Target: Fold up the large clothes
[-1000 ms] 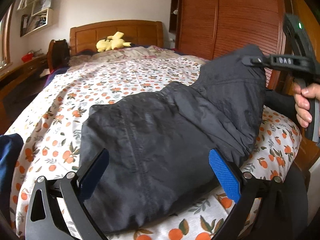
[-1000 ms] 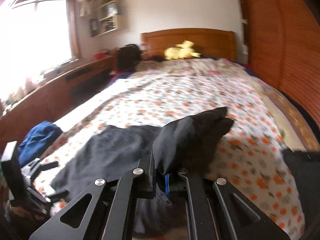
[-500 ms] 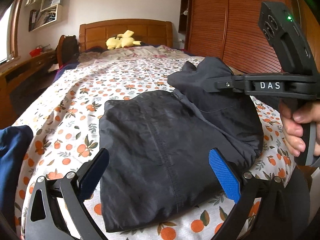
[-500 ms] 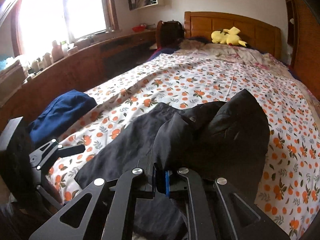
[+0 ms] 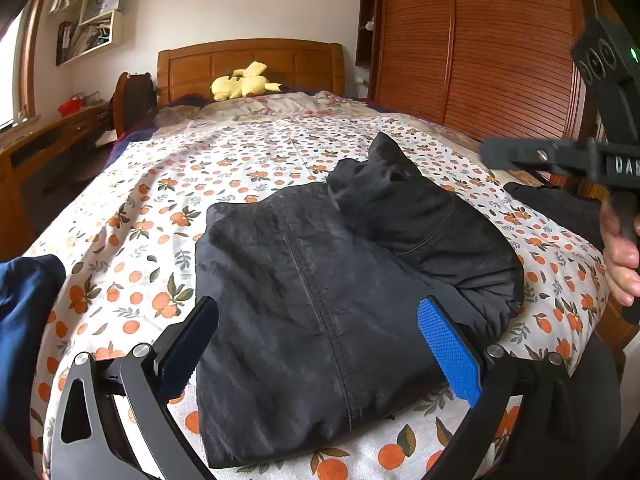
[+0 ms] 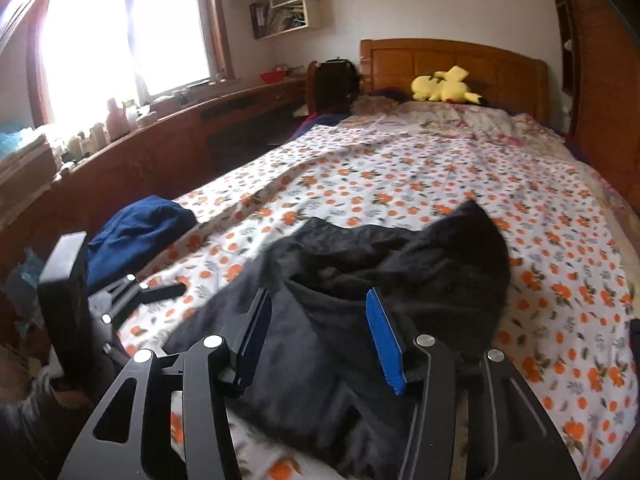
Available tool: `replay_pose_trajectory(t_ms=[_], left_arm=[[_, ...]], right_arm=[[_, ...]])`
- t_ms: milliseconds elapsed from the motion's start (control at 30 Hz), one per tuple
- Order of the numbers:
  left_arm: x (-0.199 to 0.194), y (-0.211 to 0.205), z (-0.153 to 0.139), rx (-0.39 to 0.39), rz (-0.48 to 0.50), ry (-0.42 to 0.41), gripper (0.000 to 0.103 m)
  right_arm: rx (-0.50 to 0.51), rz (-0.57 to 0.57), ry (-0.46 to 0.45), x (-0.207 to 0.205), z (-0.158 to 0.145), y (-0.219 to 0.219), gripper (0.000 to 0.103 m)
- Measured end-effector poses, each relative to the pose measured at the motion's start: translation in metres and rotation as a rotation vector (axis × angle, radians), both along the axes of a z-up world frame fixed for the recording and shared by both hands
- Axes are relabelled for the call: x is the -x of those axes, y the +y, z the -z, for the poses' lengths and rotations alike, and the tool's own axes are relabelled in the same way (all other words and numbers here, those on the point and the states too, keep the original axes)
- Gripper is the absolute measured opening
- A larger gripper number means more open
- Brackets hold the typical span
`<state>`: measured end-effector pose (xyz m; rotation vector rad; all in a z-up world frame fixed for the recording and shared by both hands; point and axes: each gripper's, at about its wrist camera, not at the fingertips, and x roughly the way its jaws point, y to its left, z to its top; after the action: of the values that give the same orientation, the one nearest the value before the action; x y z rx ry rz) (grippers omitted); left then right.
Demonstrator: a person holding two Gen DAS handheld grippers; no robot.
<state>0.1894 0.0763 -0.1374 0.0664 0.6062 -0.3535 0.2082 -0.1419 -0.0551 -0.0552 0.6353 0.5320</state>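
Wooden headboard [image 5: 250,66], slatted wardrobe [image 5: 480,48], bright window [image 6: 120,32], wall shelf [image 6: 288,4], white walls.

Both wrist views sit low at the bed's [image 5: 248,168] foot, close over the jacket [image 5: 320,300], facing the headboard [image 6: 452,60]. Shared: jacket, bedspread, plush [image 5: 244,84].
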Motion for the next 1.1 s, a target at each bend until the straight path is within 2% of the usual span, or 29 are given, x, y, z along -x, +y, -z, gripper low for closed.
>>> replay_pose_trajectory(t_ms=[200,333,567,733,900,1100], left_arm=[[-0.004,-0.004,-0.007,0.023,-0.006,-0.019,0.1],[-0.013,-0.013,-0.015,0.044,-0.003,-0.029,0.1],[-0.035,-0.027,-0.029,0.096,-0.008,-0.052,0.1],[-0.056,-0.03,-0.018,0.119,-0.018,0.005,0.1],[-0.073,-0.029,-0.003,0.146,-0.027,0.06,0.1],[-0.077,-0.039,0.005,0.116,-0.019,0.059,0.098]], right_arm=[[0.082,0.091,0.02,-0.004,0.026,-0.038,0.047],[0.113,0.113,0.05,-0.012,0.05,-0.049,0.047],[0.052,0.071,0.128,-0.019,0.083,-0.051,0.047],[0.008,0.056,0.138,-0.02,0.091,-0.055,0.047],[0.02,0.039,0.121,-0.019,0.094,-0.051,0.047],[0.015,0.031,0.083,-0.016,0.096,-0.052,0.047]])
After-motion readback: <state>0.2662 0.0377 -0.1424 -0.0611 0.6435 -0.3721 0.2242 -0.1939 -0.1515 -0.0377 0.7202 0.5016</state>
